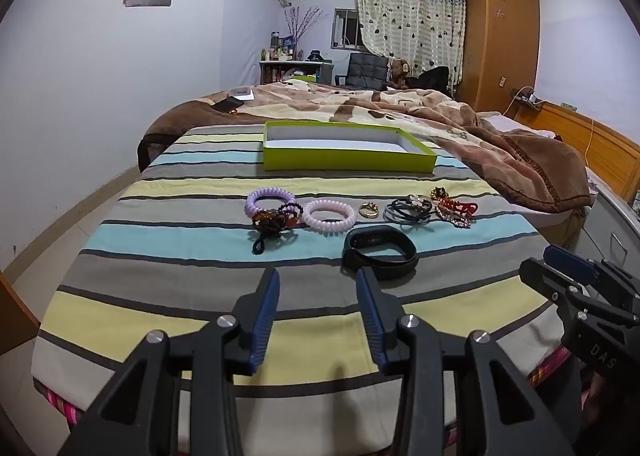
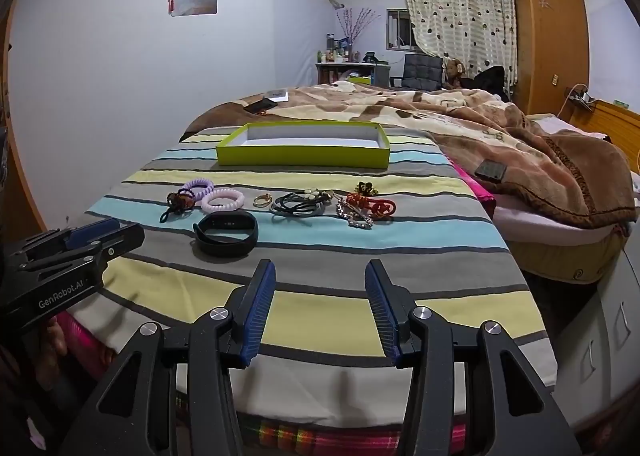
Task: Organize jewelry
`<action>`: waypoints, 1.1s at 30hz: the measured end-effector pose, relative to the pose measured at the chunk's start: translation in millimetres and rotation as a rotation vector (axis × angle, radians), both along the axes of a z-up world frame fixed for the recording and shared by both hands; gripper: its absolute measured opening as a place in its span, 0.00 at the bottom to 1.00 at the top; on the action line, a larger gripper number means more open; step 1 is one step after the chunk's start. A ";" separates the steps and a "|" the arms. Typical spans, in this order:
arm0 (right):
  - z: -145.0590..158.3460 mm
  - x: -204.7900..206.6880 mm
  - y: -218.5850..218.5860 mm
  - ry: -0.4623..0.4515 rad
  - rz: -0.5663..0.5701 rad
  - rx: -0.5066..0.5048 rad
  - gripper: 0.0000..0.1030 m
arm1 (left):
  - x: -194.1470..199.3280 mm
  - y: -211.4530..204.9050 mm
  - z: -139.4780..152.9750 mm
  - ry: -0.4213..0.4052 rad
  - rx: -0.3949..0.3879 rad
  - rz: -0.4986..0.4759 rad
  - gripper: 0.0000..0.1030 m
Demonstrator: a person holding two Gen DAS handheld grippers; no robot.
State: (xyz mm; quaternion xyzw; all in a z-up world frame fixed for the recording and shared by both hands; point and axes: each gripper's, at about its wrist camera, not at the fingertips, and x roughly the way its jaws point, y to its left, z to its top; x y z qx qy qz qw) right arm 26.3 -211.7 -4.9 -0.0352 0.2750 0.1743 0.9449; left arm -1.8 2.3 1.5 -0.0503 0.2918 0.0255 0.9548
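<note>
A green box (image 1: 348, 164) (image 2: 304, 156), white inside and empty, sits on the striped sheet. In front of it lies a row of jewelry: two purple coil bands (image 1: 329, 217) (image 2: 222, 199), a dark beaded piece (image 1: 276, 220), a gold ring (image 1: 369, 210) (image 2: 262, 200), black hair ties (image 1: 408, 211) (image 2: 298, 207), red pieces (image 1: 456, 208) (image 2: 372, 207) and a black wristband (image 1: 380, 252) (image 2: 226, 232). My left gripper (image 1: 317, 278) is open and empty, just short of the wristband. My right gripper (image 2: 320, 270) is open and empty, nearer than the row.
A brown blanket (image 1: 500, 135) (image 2: 540, 151) covers the bed's right and far side. A phone (image 1: 227, 104) lies far left, a dark remote (image 2: 490, 170) on the blanket. Drawers (image 2: 600, 328) stand at the right. The bed's front edge runs under both grippers.
</note>
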 end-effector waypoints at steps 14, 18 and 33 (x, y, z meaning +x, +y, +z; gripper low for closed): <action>4.0 -0.4 1.0 -0.005 -0.001 -0.005 0.46 | -2.2 -4.9 -0.9 0.001 0.009 -0.015 0.40; 3.9 -0.5 1.0 -0.005 -0.001 -0.005 0.46 | -3.7 -6.7 -0.2 -0.001 0.011 -0.018 0.40; 3.9 -0.6 0.4 -0.006 0.000 -0.004 0.46 | -4.2 -7.8 2.3 -0.006 0.020 -0.012 0.40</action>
